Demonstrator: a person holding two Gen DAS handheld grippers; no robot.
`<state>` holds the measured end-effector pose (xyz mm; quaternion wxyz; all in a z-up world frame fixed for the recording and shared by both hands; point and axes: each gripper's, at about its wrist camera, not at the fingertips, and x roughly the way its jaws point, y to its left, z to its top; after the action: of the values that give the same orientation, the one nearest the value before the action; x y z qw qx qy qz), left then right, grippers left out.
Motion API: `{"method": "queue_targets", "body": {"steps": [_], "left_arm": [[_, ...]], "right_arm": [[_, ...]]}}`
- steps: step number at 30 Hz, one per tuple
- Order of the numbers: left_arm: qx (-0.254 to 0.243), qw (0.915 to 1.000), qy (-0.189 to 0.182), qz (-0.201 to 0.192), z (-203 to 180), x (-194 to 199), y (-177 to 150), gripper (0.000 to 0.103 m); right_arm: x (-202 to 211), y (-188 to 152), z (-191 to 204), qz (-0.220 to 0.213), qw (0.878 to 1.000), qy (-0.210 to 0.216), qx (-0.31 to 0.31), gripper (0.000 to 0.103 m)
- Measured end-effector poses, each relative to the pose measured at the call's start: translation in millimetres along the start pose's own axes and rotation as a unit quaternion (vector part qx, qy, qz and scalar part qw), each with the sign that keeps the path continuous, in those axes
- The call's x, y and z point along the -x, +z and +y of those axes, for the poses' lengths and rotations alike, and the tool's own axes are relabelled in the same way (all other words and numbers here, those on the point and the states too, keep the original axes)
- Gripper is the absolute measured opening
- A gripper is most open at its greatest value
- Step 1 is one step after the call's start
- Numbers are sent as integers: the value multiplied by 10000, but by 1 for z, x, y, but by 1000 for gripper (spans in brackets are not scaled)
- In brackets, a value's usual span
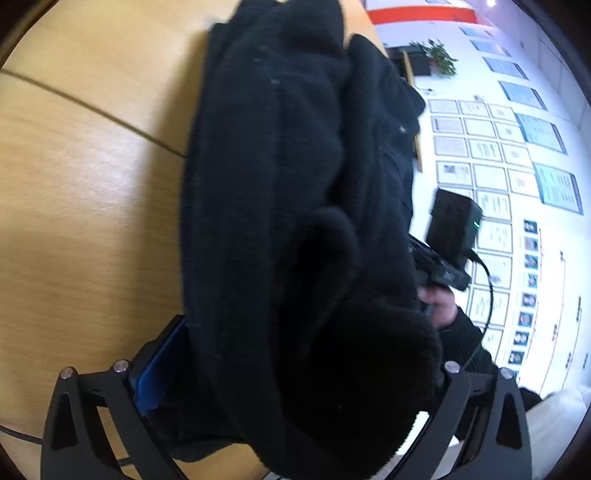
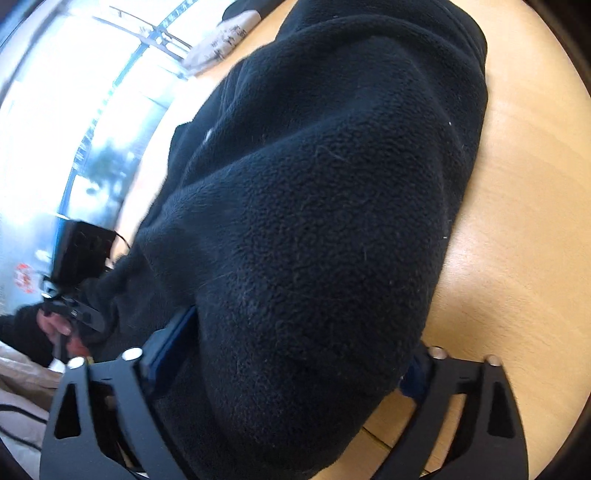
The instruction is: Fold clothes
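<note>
A black fleece garment (image 1: 288, 206) hangs bunched over a light wooden table (image 1: 81, 192). My left gripper (image 1: 288, 354) is shut on one end of the fleece; only its blue left pad (image 1: 159, 365) shows, the rest is buried in cloth. In the right wrist view the same fleece (image 2: 325, 221) fills the frame. My right gripper (image 2: 291, 354) is shut on its other end, with a blue pad (image 2: 173, 339) showing at the left. Each view shows the other gripper's body and the hand holding it at the side (image 1: 443, 254) (image 2: 74, 280).
The table's edge runs behind the garment (image 1: 369, 22). A white wall with framed papers (image 1: 487, 155) and a potted plant (image 1: 439, 55) lies beyond. Bright windows (image 2: 92, 110) and a printed bag (image 2: 221, 40) show in the right wrist view.
</note>
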<state>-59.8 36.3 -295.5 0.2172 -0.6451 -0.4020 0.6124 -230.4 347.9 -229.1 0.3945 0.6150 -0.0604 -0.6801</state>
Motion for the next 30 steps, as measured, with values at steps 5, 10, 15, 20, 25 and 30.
{"method": "queue_targets", "body": {"steps": [5,10,15,20,25,30], "left_arm": [[131,9998,-154,-42,3,0,-5,91],[101,9992,-370,-115,4,15,-18,64],[52,9972,-609,-429,1,43,-35,52],[8,9928,-869,-821,-2,103,-50,52],[-219,9852,-836,-1479,13,212,-39,52],[-612,9734,-538,-2140,47,353,4,52]], "right_arm": [[8,-8,30,-199,9979,-588,190,58],[15,-26,63,-586,9921,-1066,319,47],[18,-47,100,-937,9849,-1381,467,43],[21,-36,157,-1301,9782,-1452,720,42],[3,19,231,-1687,9728,-1172,1074,42],[-45,101,316,-2170,9616,-845,1449,42]]}}
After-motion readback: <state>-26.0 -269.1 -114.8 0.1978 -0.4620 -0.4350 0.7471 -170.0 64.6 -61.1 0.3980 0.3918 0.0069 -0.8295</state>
